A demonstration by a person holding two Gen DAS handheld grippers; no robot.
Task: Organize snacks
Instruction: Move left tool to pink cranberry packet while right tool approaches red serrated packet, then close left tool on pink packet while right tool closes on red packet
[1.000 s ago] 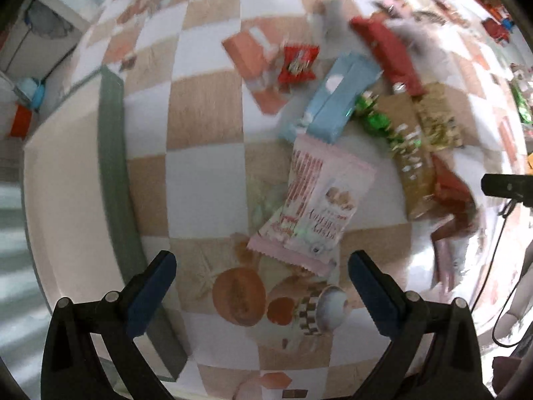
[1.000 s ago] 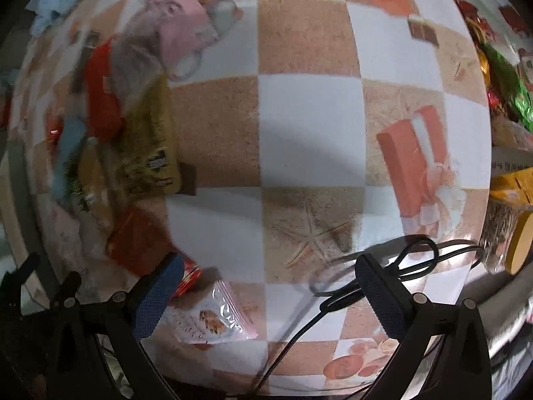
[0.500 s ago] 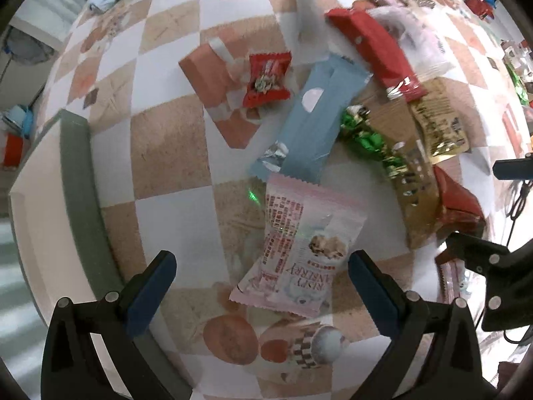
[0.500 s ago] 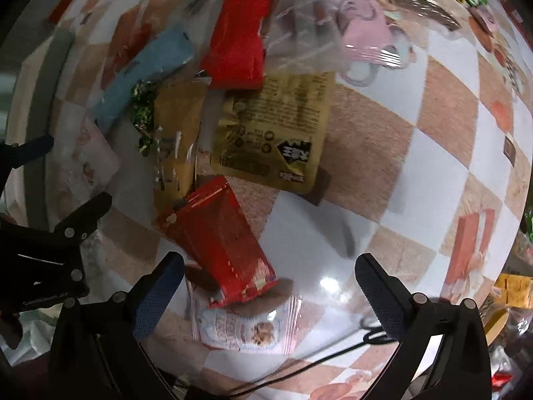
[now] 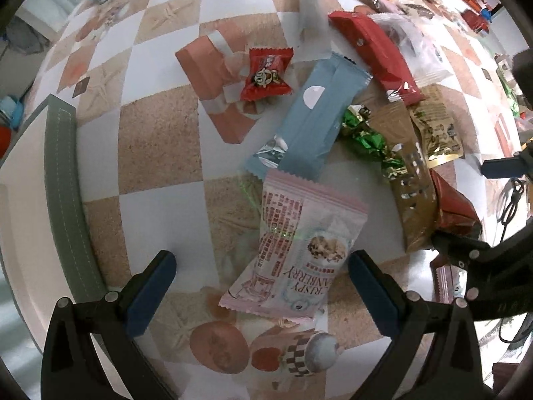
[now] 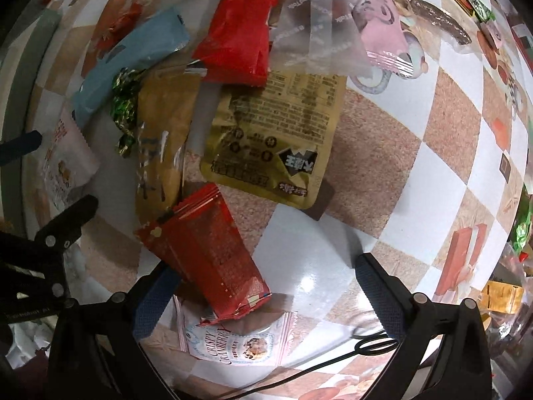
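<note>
Snacks are piled overlapping; both claws gape wide and empty, left claw (image 5: 261, 295) over the pink cranberry pack (image 5: 296, 250), right claw (image 6: 263, 288) over the red pack (image 6: 208, 250). Either could drag neighbours along.

In the left wrist view, the cranberry packet (image 5: 299, 250) lies in the middle. A long bar (image 5: 309, 116) lies at one o'clock, a small candy (image 5: 268, 74) at eleven.

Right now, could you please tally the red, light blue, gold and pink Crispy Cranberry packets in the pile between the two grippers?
Red packets: 3
Pink Crispy Cranberry packets: 2
Light blue packet: 1
Gold packet: 1
Total: 7
</note>
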